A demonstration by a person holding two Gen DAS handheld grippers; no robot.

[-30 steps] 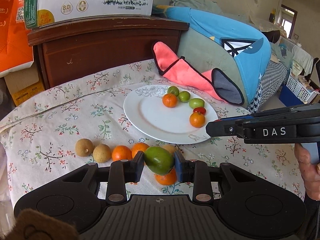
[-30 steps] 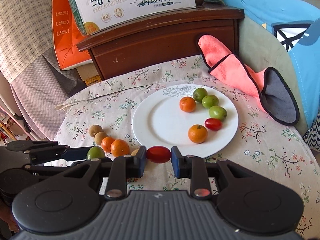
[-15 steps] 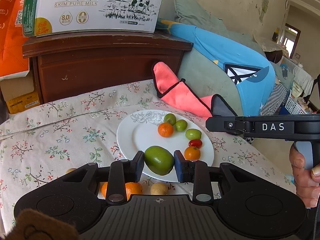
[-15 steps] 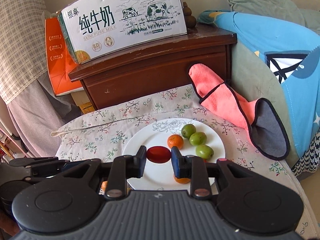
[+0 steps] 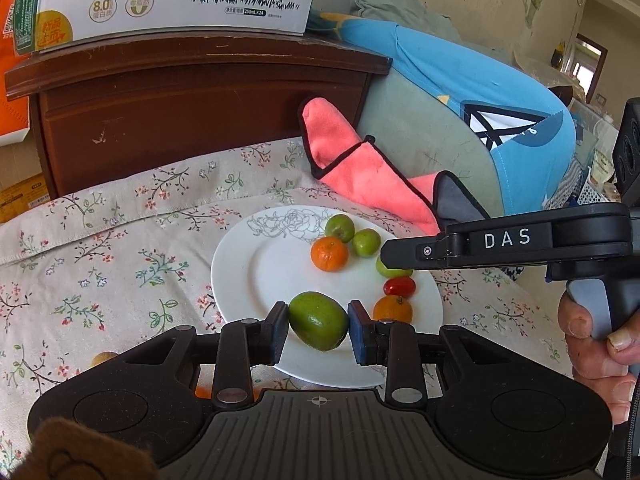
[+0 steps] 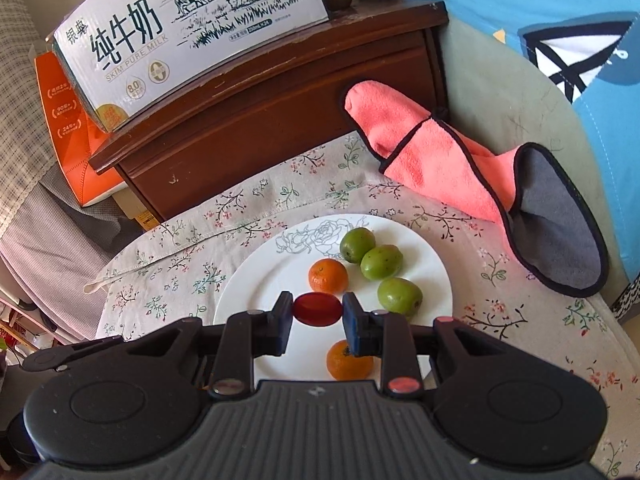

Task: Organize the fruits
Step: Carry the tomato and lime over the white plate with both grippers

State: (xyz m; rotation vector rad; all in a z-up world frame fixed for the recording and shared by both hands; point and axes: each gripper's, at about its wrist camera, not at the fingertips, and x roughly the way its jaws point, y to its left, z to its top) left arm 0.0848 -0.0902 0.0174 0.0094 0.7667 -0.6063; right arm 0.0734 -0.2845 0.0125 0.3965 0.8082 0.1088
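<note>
Both my claws have travelled from the fruit row on the cloth to above the white plate. My left claw clenches a green fruit over the plate's six o'clock rim; my right claw pinches a red cherry tomato near the plate's centre, with an orange at twelve o'clock of it.

**A lived-in home, most likely a bedroom**

A dark wooden cabinet is topped by a skim milk carton box. A floral tablecloth is spread beneath a white plate, and soft bedding is piled behind — with a pink cloth draped against it.
</note>
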